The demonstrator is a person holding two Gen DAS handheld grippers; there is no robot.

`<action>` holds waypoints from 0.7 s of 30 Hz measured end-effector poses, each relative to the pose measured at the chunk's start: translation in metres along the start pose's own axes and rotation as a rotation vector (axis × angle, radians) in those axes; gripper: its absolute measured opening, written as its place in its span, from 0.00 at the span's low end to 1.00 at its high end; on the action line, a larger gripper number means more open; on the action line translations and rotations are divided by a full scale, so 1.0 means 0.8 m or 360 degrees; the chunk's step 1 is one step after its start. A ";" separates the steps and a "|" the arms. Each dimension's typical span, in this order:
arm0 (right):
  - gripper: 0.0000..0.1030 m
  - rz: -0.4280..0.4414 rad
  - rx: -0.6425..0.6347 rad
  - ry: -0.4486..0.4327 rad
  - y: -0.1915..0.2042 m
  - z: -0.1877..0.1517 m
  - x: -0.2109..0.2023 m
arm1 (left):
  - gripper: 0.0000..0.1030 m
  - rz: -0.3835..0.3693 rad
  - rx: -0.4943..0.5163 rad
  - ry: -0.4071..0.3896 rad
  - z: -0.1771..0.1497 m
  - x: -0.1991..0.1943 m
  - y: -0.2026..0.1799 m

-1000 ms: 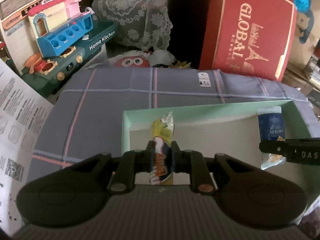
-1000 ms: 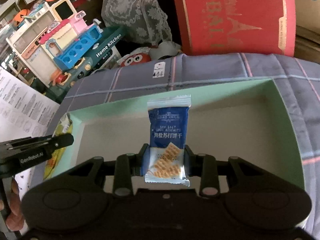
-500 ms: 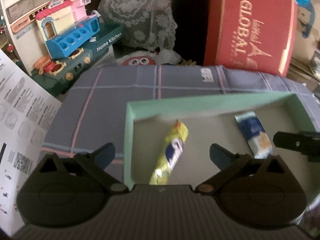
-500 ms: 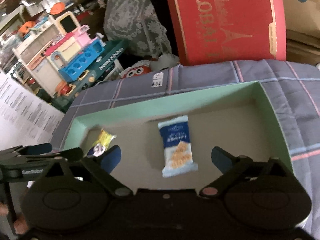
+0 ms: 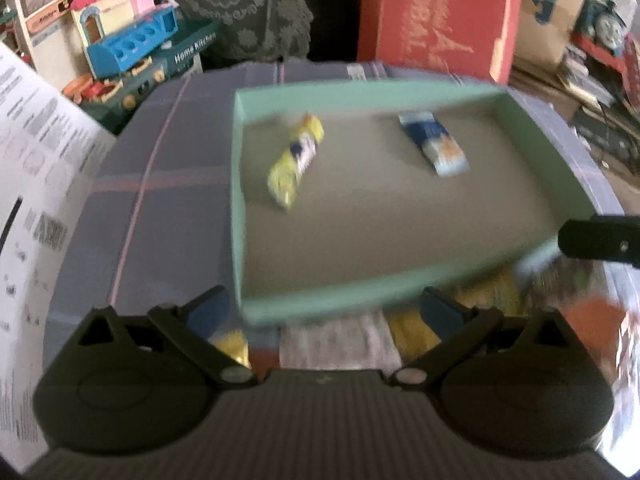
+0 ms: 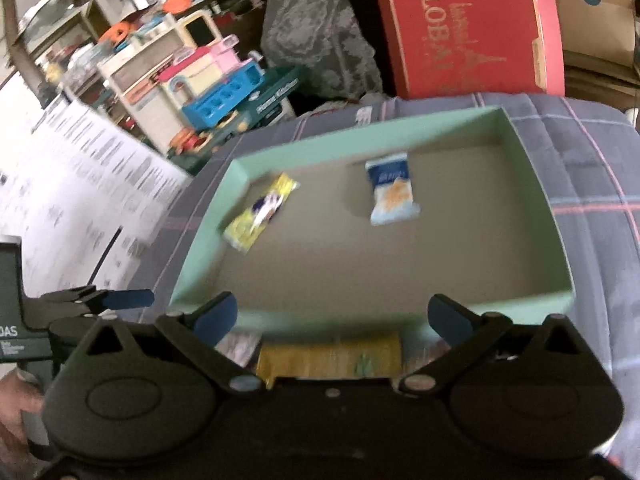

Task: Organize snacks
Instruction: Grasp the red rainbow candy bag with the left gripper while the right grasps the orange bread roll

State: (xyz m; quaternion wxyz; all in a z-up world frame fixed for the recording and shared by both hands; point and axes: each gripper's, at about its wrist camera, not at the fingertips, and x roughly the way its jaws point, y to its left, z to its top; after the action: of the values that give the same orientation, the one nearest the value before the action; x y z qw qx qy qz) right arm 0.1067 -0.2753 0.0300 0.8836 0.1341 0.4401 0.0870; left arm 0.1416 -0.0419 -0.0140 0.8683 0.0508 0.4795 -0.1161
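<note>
A mint-green box (image 5: 236, 184) (image 6: 560, 300) sits on the plaid cloth. Inside lie a yellow snack bar (image 5: 296, 160) (image 6: 260, 210) at the left and a blue cracker packet (image 5: 434, 144) (image 6: 392, 188) to its right. My left gripper (image 5: 324, 312) is open and empty, just before the box's near wall. My right gripper (image 6: 332, 314) is open and empty, also at the near wall. Several loose snack packets (image 5: 340, 340) (image 6: 328, 356) lie on the cloth between the box and the grippers. The right gripper's tip (image 5: 600, 240) shows in the left wrist view.
A red gift box (image 5: 432, 16) (image 6: 472, 28) stands behind the green box. A toy kitchen set (image 5: 132, 48) (image 6: 216, 92) is at the back left. A white printed sheet (image 5: 32, 184) (image 6: 72, 184) lies at the left. The views are blurred by motion.
Both grippers opened and dropped the yellow bar and the blue packet into the box. Both have since pulled back and up to the box's near wall, revealing loose packets below.
</note>
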 end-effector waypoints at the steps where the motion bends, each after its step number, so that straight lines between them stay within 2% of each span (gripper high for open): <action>1: 1.00 0.0007 -0.0012 0.0007 0.002 -0.008 -0.004 | 1.00 -0.0001 0.0000 0.0011 -0.014 -0.006 -0.001; 8: 1.00 0.0038 -0.0117 0.0108 0.022 -0.073 -0.013 | 1.00 -0.0096 -0.0071 0.0102 -0.085 -0.030 -0.005; 11: 0.94 0.0038 -0.0200 0.0124 0.035 -0.090 -0.009 | 1.00 -0.0127 -0.0070 0.0126 -0.105 -0.035 -0.012; 13: 0.86 0.0027 -0.0264 0.0135 0.042 -0.098 -0.003 | 1.00 -0.0128 -0.0098 0.0154 -0.116 -0.033 -0.015; 15: 0.81 -0.0002 -0.0308 0.0150 0.048 -0.104 0.006 | 1.00 -0.0104 -0.0139 0.0174 -0.120 -0.028 -0.016; 18: 0.67 -0.0017 -0.0285 0.0204 0.048 -0.114 0.013 | 1.00 -0.0095 -0.0207 0.0179 -0.127 -0.023 -0.007; 21: 0.53 0.0034 -0.0246 0.0268 0.047 -0.127 0.009 | 1.00 -0.0088 -0.0288 0.0182 -0.132 -0.019 0.007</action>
State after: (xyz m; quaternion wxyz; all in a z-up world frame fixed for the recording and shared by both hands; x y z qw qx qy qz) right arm 0.0285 -0.2214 -0.0224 0.8503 0.0623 0.5032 0.1410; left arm 0.0487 -0.0132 -0.0573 0.8370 -0.0345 0.5381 -0.0933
